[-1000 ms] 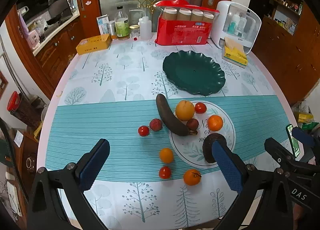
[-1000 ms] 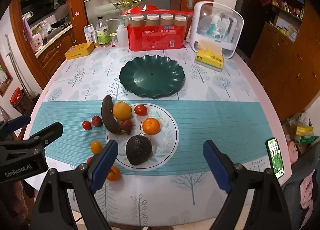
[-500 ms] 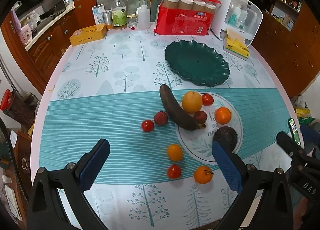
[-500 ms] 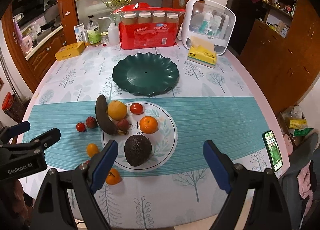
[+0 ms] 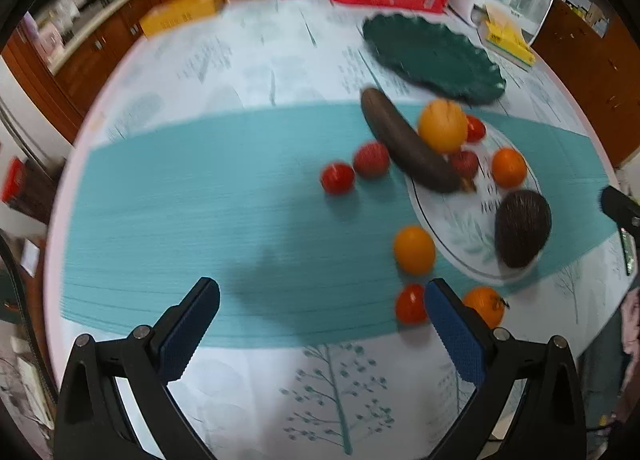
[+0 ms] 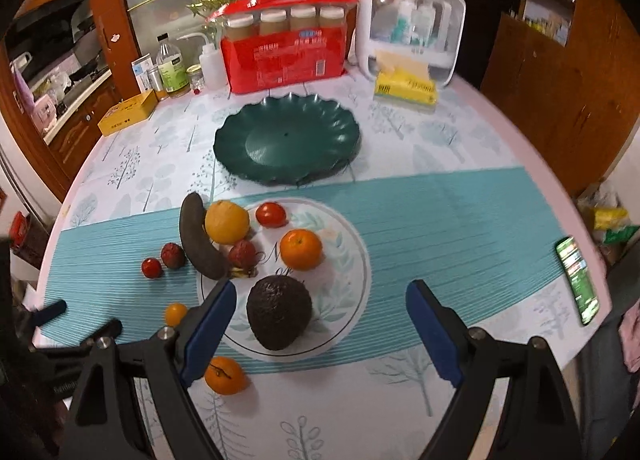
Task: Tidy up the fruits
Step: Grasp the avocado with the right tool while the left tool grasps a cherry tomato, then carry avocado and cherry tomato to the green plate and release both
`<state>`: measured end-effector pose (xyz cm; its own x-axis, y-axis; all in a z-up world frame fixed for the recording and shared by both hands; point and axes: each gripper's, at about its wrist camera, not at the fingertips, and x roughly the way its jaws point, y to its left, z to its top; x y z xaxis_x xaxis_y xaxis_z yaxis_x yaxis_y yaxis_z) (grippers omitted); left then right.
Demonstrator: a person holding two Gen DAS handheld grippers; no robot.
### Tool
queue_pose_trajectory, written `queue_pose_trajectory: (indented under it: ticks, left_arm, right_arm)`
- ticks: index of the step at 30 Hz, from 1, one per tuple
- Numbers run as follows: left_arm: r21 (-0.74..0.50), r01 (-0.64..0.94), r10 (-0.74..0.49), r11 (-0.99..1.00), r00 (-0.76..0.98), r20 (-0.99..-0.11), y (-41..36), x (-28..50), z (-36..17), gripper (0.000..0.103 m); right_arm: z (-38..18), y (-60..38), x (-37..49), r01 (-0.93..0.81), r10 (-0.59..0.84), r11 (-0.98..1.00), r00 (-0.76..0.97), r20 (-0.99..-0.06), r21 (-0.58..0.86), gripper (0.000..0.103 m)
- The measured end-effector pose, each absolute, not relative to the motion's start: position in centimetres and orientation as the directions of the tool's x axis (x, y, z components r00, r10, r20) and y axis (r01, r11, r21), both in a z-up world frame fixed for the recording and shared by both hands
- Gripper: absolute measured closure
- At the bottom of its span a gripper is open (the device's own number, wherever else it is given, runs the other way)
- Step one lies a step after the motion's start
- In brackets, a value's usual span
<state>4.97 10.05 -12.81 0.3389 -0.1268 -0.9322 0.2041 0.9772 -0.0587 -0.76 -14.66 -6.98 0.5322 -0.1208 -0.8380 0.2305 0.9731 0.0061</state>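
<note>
Fruits lie on and around a white patterned plate (image 6: 352,260): a dark avocado (image 6: 279,313), an orange (image 6: 301,249), a tomato (image 6: 271,214), a large yellow-orange fruit (image 6: 227,221), a blackened banana (image 6: 200,236) half on the plate. Small red and orange fruits lie left on the cloth (image 5: 337,178) (image 5: 413,249). An empty green scalloped plate (image 6: 286,139) sits behind. My left gripper (image 5: 320,328) is open and empty above the near table, left of the fruits. My right gripper (image 6: 320,328) is open and empty, just above the avocado.
A red package of jars (image 6: 282,47), bottles (image 6: 173,67), a yellow box (image 6: 128,111), a white dispenser (image 6: 412,25) and yellow tissue pack (image 6: 405,87) line the far edge. A phone (image 6: 579,280) lies at the right edge. Wooden cabinets surround the round table.
Both grippers have moved forward and lower toward the table. The left view has swung left, so the fruits now sit to its right. Both jaws stay open.
</note>
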Motion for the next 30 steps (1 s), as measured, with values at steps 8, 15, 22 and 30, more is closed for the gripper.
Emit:
queue_pose_trajectory:
  ticks: [8,15,22,30]
  left_arm:
    - [-0.147,0.214,-0.203,0.966,0.273,-0.940,9.0,3.9,-15.8,0.010]
    - [-0.169,0.242,-0.230,0.955,0.250,-0.941,7.1,3.7,-17.0,0.029]
    - [-0.165,0.250,-0.222,0.954,0.224,-0.949,5.2,3.7,-18.1,0.051]
    - [-0.132,0.271,-0.200,0.953,0.241,-0.950,3.1,3.6,-18.1,0.079]
  right_arm:
    - [-12.0,-14.6,0.8,0.175,0.007,0.979,0.472,-0.881,0.102,0.016]
    - [-14.1,-14.0,2.2,0.125,0.050,0.985,0.438,-0.898,0.116,0.016]
    - [-15.7,-14.1,2.9,0.080,0.073,0.990,0.392,-0.917,0.113,0.027]
    - [-16.7,-13.7,3.6,0.024,0.111,0.991,0.364,-0.925,0.128,0.041]
